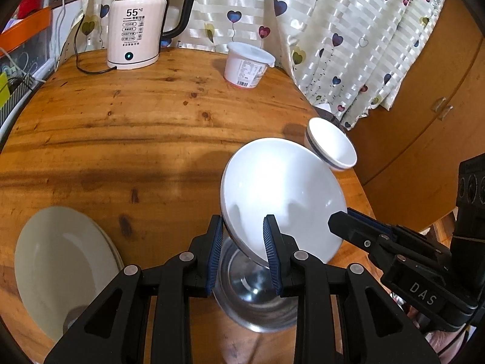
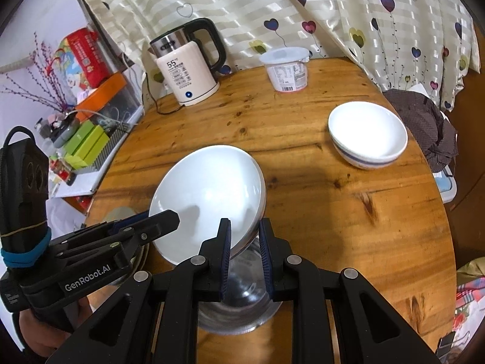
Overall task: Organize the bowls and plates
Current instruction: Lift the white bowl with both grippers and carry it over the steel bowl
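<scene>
A white deep plate hangs tilted over the round wooden table, held from both sides. My left gripper is shut on its near-left rim. On the opposite rim my right gripper is shut too. Right under the plate, between the fingers, a shiny steel bowl shows; the plate and fingers hide part of it. A white bowl with a blue stripe stands near the table's right edge. Stacked cream plates lie at the near left.
An electric kettle with its cord and a lidded white tub stand at the table's far side by the curtain. Boxes and clutter crowd a shelf left of the table. A dark cloth lies beyond the right edge.
</scene>
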`<state>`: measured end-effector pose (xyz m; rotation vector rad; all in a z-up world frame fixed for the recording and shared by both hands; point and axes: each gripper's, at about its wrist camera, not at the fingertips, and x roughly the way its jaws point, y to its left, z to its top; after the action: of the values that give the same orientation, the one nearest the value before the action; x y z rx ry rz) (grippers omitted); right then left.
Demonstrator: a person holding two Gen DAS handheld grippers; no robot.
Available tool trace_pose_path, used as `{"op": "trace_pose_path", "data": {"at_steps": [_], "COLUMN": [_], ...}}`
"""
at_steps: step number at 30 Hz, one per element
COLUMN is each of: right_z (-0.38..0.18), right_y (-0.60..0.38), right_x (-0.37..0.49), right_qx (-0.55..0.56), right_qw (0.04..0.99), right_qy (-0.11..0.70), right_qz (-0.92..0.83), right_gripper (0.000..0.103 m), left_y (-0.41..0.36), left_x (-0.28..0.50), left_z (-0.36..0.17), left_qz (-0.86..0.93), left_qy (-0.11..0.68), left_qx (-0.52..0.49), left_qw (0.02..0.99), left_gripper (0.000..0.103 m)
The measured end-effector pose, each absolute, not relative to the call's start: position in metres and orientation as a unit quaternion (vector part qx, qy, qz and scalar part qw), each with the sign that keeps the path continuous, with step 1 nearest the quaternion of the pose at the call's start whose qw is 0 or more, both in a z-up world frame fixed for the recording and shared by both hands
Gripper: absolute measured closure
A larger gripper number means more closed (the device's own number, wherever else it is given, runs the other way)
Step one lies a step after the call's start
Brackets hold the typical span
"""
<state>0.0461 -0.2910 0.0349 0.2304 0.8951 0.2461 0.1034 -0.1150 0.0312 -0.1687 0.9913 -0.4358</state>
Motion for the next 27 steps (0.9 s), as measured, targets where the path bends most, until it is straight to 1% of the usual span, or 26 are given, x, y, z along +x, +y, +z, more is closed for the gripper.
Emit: {"op": "trace_pose_path", "data": {"at_steps": [11, 27], "right_z": [0.018, -0.001], "right_y": [-0.291, -0.291], "right_x": [0.024, 0.019], "right_qx": [0.118, 0.113], "right_qw": [0.877, 0.865], "right_qy": [0.450, 0.475], "right_qz": [0.117, 0.115], "right_gripper": [0.084, 0.083], "left_y": [-0.115, -0.119], "left_x": [0.081, 0.074], "left_z": [0.015, -0.003], "left_qz": [-0.209, -0.207], "left_qy": [0.491, 0.516], "left_qx": [-0.073, -0.068], "left_qw": [0.842, 0.829], "left_gripper": [0.074, 0.074]}}
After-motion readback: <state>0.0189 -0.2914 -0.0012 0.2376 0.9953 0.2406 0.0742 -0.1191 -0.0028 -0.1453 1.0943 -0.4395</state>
